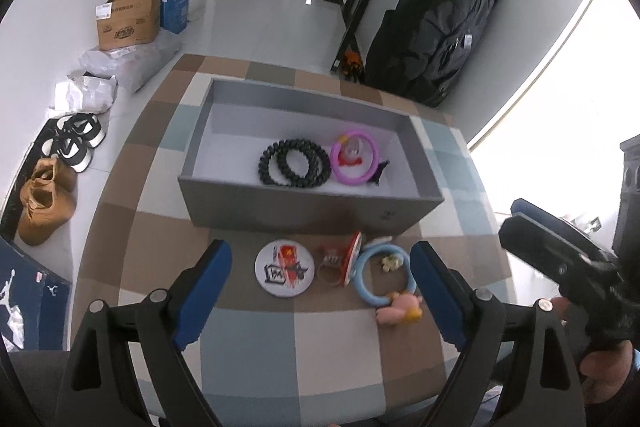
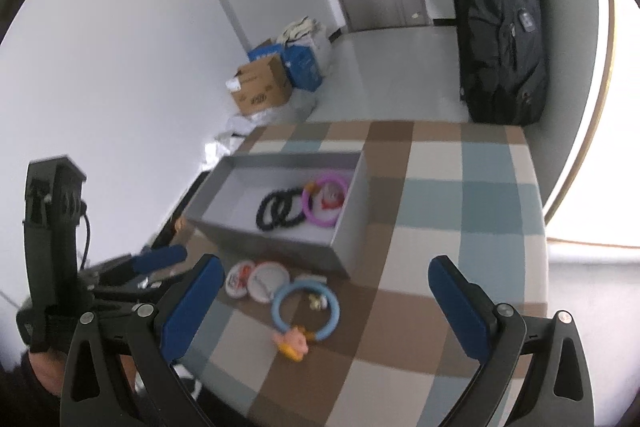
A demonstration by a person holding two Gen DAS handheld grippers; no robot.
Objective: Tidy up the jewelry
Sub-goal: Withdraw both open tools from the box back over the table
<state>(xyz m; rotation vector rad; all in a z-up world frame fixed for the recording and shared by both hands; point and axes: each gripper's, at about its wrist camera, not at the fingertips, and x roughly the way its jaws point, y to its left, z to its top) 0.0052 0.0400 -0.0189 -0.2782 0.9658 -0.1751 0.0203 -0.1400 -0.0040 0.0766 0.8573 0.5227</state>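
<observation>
Your left gripper [image 1: 322,287] and right gripper [image 2: 324,307] are black, with blue pads [image 1: 206,291] and shiny round screws [image 1: 158,295].

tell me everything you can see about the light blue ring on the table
The light blue ring is a smooth hoop, plastic or rubbery by its look, lying flat on the checkered tablecloth just in front of the grey box, outside it. A pink and yellow cartoon charm sits on its near edge, and a small pale charm lies inside the loop. Its left edge meets a red-rimmed round badge standing on edge. Neither gripper touches it; the left gripper hangs open, with the ring showing between its fingers.
</observation>
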